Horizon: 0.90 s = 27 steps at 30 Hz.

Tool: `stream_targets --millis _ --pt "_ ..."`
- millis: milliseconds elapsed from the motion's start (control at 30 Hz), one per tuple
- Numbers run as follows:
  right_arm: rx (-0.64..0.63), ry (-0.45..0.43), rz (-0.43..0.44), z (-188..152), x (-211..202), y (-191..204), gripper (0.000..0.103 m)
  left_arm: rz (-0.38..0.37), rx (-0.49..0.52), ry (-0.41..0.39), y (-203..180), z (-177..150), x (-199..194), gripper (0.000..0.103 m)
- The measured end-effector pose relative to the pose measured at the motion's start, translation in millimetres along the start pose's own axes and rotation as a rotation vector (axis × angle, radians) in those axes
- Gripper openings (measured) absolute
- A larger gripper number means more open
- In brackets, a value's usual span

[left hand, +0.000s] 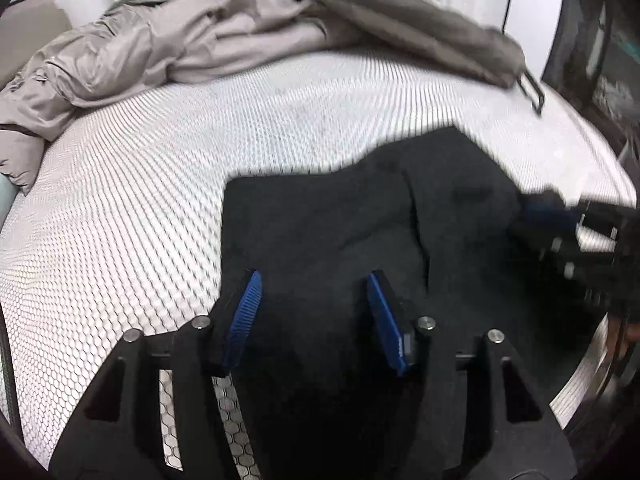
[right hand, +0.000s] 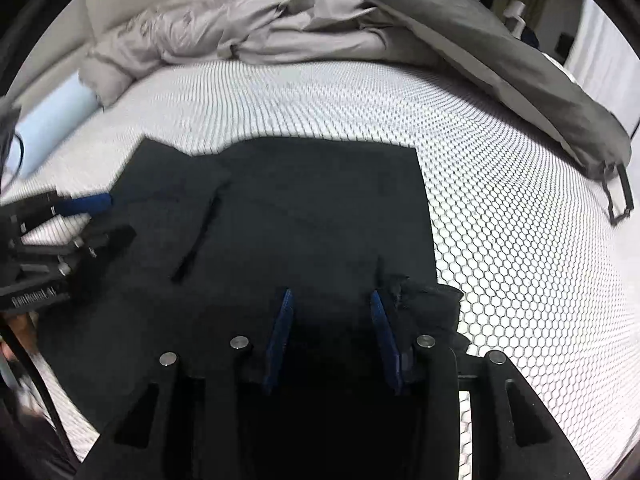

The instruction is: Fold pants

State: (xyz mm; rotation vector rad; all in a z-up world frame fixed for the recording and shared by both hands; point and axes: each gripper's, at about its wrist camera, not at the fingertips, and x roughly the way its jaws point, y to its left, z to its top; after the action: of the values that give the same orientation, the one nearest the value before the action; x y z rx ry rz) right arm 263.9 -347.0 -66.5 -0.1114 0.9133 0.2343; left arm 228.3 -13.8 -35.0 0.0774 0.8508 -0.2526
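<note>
Left gripper [left hand: 314, 314] over the black pants [left hand: 340, 216], jaws spread, nothing pinched. Pants lie flat at 6 o'clock on the honeycomb-patterned mattress [left hand: 120, 220]. Right gripper [right hand: 330, 334] jaws apart, fabric bunched beside its outer finger; grip unclear. Grey duvet [right hand: 248, 28] heaped at 12 o'clock.

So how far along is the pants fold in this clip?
Mostly done, it seems: the black pants lie as a compact rectangle with straight edges on the honeycomb mattress. In hand: nothing clearly; the left gripper and right gripper hover open over the cloth. Left: perhaps a last fold or tidying the bunched corner.
</note>
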Motion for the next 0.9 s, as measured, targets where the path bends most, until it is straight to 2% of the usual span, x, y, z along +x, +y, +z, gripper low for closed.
stream_targets --millis 100,167,233,267,333,400,467,500,600,667,733,767,833,900 --pt "0.013 -0.024 0.071 16.8 7.7 19.0 0.042 0.017 -0.046 -0.039 2.2 16.0 0.3 0.052" --pt "0.006 -0.020 0.061 24.4 21.2 29.2 0.042 0.028 -0.054 -0.023 1.5 22.2 14.3 0.052" --pt "0.018 0.002 0.045 20.0 29.4 42.3 0.042 0.077 -0.037 0.003 -0.4 24.1 29.8 0.053" --pt "0.017 0.023 0.042 20.4 38.5 43.6 0.042 0.088 -0.039 0.016 0.1 23.1 36.6 0.055" --pt "0.001 0.043 0.033 20.1 44.1 40.6 0.042 0.097 -0.080 0.018 9.0 21.5 41.2 0.066" --pt "-0.020 0.053 -0.020 15.4 43.6 33.2 0.041 0.095 -0.114 0.015 22.0 18.4 41.1 0.070" --pt "-0.050 0.050 -0.149 9.6 36.4 25.7 0.042 0.107 -0.144 0.021 32.7 14.8 38.0 0.070" --pt "-0.052 0.044 -0.178 5.9 32.1 18.7 0.040 0.110 -0.158 0.026 37.5 13.1 35.0 0.070" --pt "0.039 0.001 0.005 -0.6 8.8 1.1 0.040 0.135 -0.194 0.029 42.7 5.1 10.3 0.060" --pt "0.066 -0.042 0.072 -3.1 -11.4 -8.5 0.042 0.082 -0.199 -0.016 38.6 -4.0 -13.4 0.060" --pt "0.122 -0.090 0.102 -12.8 -33.2 -28.0 0.050 0.025 -0.185 -0.050 28.3 -13.1 -29.4 0.060" --pt "0.161 -0.101 0.133 -18.1 -39.1 -40.0 0.051 -0.005 -0.144 -0.054 17.0 -19.8 -35.4 0.060" --pt "0.252 -0.096 0.250 -31.8 -39.0 -63.9 0.051 -0.022 -0.074 -0.040 -1.0 -29.6 -32.1 0.060" --pt "0.339 -0.072 0.352 -42.5 -28.7 -85.0 0.051 -0.022 0.003 0.021 -16.9 -39.0 -16.3 0.060"
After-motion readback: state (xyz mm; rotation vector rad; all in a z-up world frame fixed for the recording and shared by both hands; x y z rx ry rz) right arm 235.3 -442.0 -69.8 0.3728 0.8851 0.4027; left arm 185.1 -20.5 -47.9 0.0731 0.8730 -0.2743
